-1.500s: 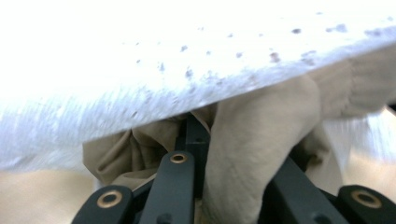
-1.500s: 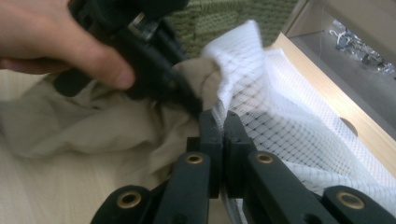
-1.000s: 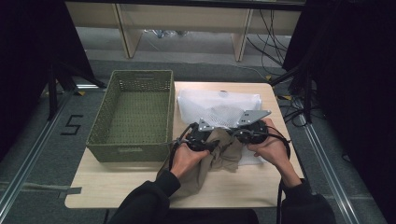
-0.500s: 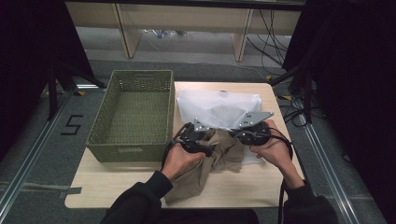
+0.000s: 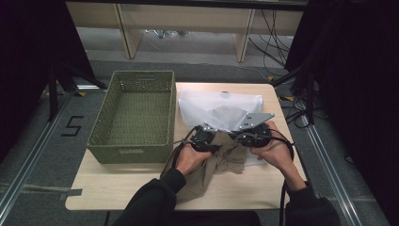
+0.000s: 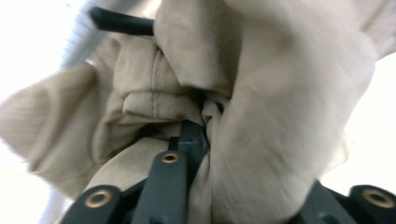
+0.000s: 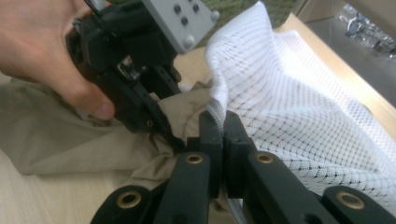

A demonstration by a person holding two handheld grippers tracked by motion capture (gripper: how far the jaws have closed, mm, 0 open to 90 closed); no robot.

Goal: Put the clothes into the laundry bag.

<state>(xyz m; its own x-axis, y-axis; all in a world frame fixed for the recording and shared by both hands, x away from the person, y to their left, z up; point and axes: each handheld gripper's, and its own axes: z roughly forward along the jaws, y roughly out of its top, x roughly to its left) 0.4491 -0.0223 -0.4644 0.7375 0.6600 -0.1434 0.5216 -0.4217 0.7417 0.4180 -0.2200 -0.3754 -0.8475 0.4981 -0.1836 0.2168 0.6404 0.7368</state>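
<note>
Near the front edge of the surface (image 5: 117, 188), towards its right half, both grippers meet over a beige garment (image 5: 221, 160) and a white mesh bag (image 5: 221, 106). The bag lies spread from the middle of the surface to its far right corner, just right of the green basket (image 5: 134, 117) on the left half. The garment is bunched between the two hands, its lower part trailing to the front edge. The left gripper (image 5: 209, 141) has its fingers buried in the cloth: in the left gripper view the folds (image 6: 261, 93) wrap round them, and they seem closed on a wad of it, though the tips are hidden. The right gripper (image 7: 218, 122) has its fingers pressed together on the rim of the bag (image 7: 299, 107), pinching the near edge of the mesh right beside the cloth; the left gripper (image 7: 140, 88) and its hand (image 7: 42, 51) sit just across from it. The step in hand looks like stuffing the garment into the bag, with the right side holding the mouth. The next move probably calls for lifting the pinched rim to open the mouth wider, then pushing the wad through without snagging the mesh or letting the rim slip.
</note>
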